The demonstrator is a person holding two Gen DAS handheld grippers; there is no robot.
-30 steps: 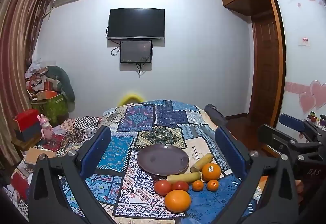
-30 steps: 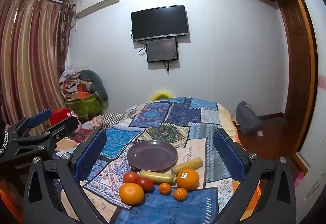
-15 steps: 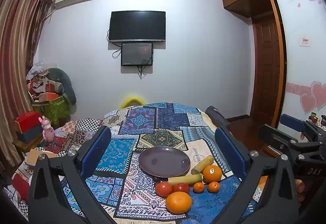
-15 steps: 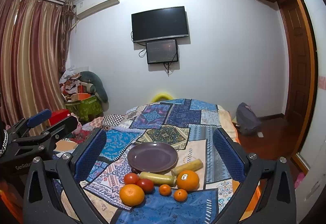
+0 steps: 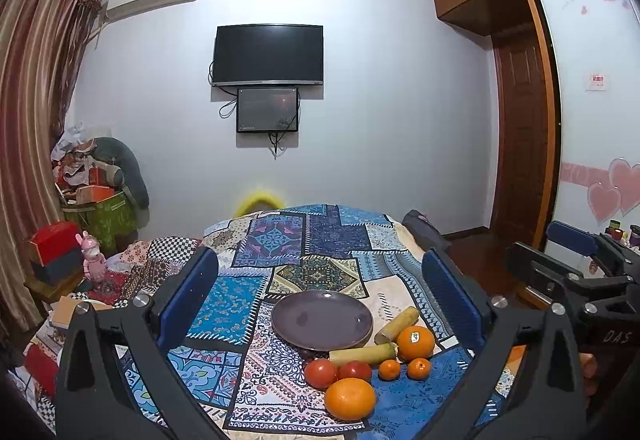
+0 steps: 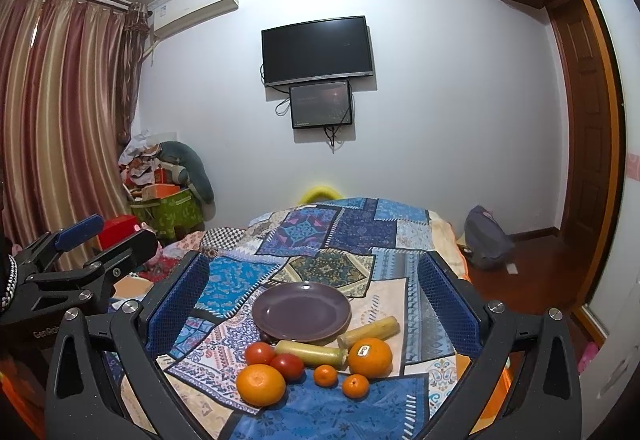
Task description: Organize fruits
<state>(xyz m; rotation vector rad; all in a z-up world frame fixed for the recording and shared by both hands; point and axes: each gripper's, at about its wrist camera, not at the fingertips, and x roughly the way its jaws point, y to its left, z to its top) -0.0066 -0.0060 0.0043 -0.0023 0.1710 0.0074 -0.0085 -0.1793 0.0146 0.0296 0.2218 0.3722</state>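
An empty purple plate (image 5: 322, 319) (image 6: 301, 312) lies on a patchwork cloth. In front of it lie two red tomatoes (image 5: 321, 373) (image 6: 260, 353), two large oranges (image 5: 350, 399) (image 6: 261, 384), one with a sticker (image 5: 415, 343) (image 6: 369, 357), two small mandarins (image 5: 419, 368) (image 6: 325, 375) and two yellow-green stalk pieces (image 5: 363, 354) (image 6: 310, 353). My left gripper (image 5: 320, 296) is open and empty, held above and before the fruit. My right gripper (image 6: 312, 292) is open and empty too, to its right.
The cloth-covered table (image 5: 236, 304) runs back toward a white wall with a TV (image 5: 268, 54). Boxes and a green bin (image 5: 100, 216) stand at the left. A dark bag (image 6: 486, 238) lies on the wooden floor at the right.
Both views have shifted slightly: the plate and fruit sit a little lower and nearer in frame. Both grippers stay open and empty.
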